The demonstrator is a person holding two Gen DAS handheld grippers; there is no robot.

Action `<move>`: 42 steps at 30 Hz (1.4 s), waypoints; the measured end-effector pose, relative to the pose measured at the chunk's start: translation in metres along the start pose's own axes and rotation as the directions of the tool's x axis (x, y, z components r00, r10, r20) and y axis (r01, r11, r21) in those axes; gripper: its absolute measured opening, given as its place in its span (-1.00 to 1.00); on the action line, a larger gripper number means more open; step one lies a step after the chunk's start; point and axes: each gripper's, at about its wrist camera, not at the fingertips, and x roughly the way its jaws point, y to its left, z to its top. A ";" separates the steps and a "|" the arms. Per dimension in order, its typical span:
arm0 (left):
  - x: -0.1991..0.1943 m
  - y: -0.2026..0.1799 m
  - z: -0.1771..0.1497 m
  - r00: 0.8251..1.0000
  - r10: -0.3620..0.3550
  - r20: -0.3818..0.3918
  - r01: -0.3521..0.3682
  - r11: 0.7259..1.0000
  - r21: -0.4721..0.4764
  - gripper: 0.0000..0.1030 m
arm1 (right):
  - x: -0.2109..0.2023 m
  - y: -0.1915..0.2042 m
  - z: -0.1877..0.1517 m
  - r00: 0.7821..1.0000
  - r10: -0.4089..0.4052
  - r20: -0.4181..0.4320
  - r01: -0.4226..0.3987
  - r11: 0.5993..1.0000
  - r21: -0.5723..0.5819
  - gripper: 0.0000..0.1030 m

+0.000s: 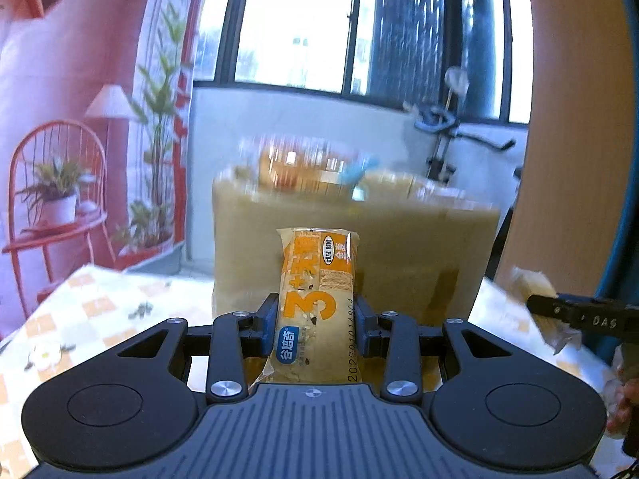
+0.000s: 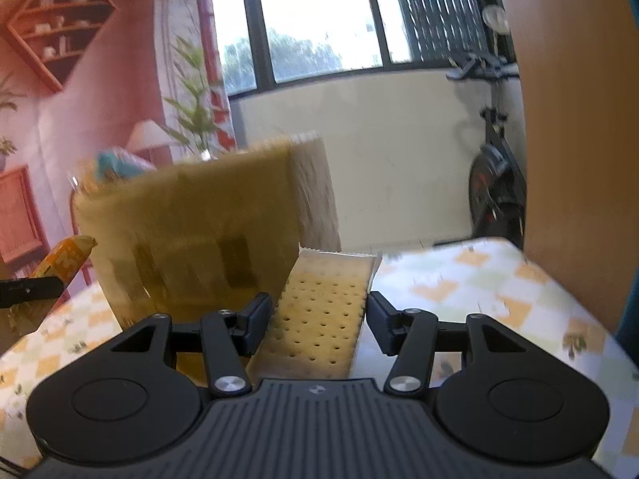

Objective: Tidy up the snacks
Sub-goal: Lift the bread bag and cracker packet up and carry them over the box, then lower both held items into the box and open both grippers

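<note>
Left wrist view: the left gripper [image 1: 316,315] is clenched on an orange-and-clear snack bar packet [image 1: 317,299], its blue pads pressing the wrapper's sides; the packet stands upright along the gripper's axis, its top at twelve o'clock. Behind it, also at twelve o'clock, stands a tan basket [image 1: 399,239], blurred, with wrapped snacks [image 1: 303,163] showing above its rim. The basket rests on a table [image 1: 92,303] covered with an orange-checked cloth. At three o'clock, the tip of the right gripper [image 1: 535,303] enters from the edge, carrying a pale packet [image 1: 533,283]. Right wrist view: at nine o'clock the left gripper's dark finger [image 2: 32,291] and the orange packet reappear in front of the basket's left side. At centre, the right gripper [image 2: 317,319] is grasping a cracker packet [image 2: 319,315], a clear wrapper showing a dotted biscuit; the left pad presses the wrapper's side, while the right pad appears just beside its edge. The basket stands at eleven o'clock from this packet. At two o'clock an exercise bike [image 2: 495,187] stands near the window wall.
</note>
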 end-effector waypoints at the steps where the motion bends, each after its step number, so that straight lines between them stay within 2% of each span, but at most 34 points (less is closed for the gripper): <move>1: -0.001 -0.002 0.005 1.000 -0.006 0.017 0.006 1.000 -0.003 -0.24 | -0.001 0.002 0.004 1.000 0.007 0.010 -0.007 1.000 -0.005 0.07; 9: 0.003 -0.014 0.030 0.996 -0.010 0.084 0.011 1.000 -0.005 -0.24 | -0.004 0.020 0.037 0.995 0.062 0.077 -0.058 0.996 -0.065 0.07; 18: 0.027 -0.013 0.066 0.993 -0.009 0.114 0.009 1.000 0.005 -0.24 | 0.011 0.034 0.062 0.991 0.096 0.097 -0.086 0.991 -0.106 0.07; 24: 0.063 -0.014 0.081 0.997 0.003 0.073 -0.005 0.999 0.034 -0.24 | 0.031 0.043 0.085 0.988 0.131 0.084 -0.119 0.983 -0.137 0.07; 27: 0.081 -0.010 0.088 1.000 0.012 0.026 -0.013 0.999 0.037 -0.24 | 0.043 0.047 0.094 0.986 0.153 0.073 -0.141 0.979 -0.145 0.07; 37: 0.115 0.020 0.123 0.999 0.017 -0.038 -0.018 0.999 -0.036 -0.24 | 0.087 0.053 0.119 0.984 0.177 0.024 -0.172 0.974 -0.147 0.07; 42: 0.129 0.023 0.128 0.996 0.011 -0.092 -0.017 0.997 -0.071 -0.24 | 0.115 0.054 0.132 0.986 0.169 0.015 -0.166 0.978 -0.125 0.07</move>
